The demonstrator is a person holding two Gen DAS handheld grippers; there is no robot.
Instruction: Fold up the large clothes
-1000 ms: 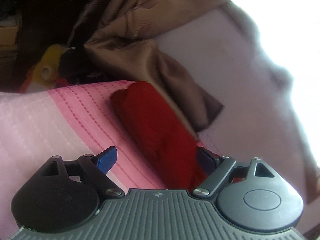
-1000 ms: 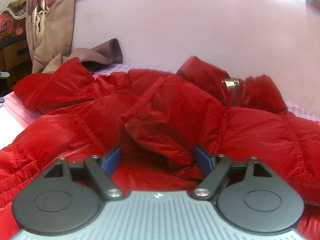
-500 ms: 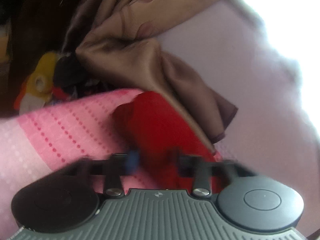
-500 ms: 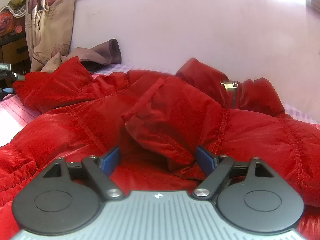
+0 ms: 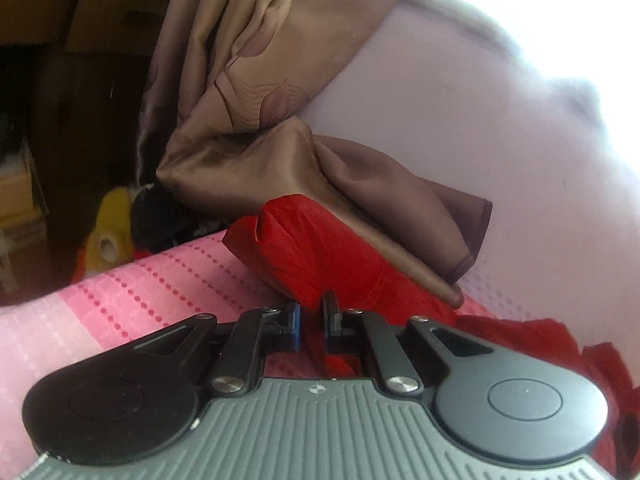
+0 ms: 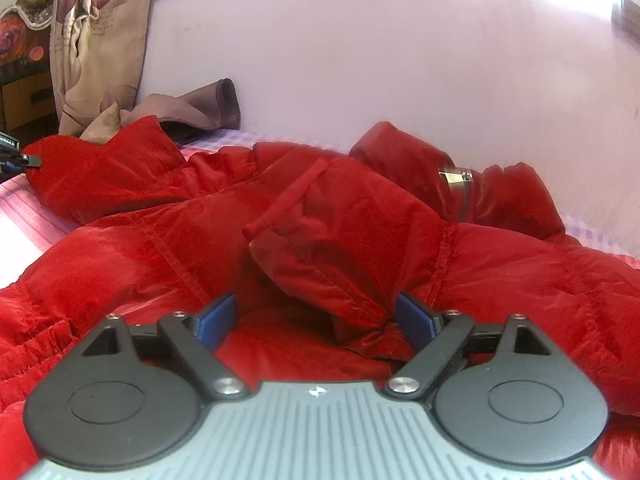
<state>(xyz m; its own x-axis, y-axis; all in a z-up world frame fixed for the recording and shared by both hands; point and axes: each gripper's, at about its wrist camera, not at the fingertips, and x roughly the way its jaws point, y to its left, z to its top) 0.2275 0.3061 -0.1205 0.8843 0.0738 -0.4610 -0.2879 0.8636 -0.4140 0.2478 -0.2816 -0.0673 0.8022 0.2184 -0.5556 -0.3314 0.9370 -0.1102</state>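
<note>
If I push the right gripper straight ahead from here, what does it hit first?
Most likely the raised fold of the red jacket bunched just ahead of the open right gripper. Exact depth is hard to judge through the fisheye.

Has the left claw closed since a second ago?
Yes. The left claw has shut on the red jacket's sleeve, and it sits nearer the brown curtain than before.

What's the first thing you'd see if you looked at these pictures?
A big red coat sprawls across the pink bedsheet, filling the right wrist view. The left gripper pinches one sleeve end, jaws nearly shut. A brown curtain hangs behind, its end draped over that sleeve.
</note>
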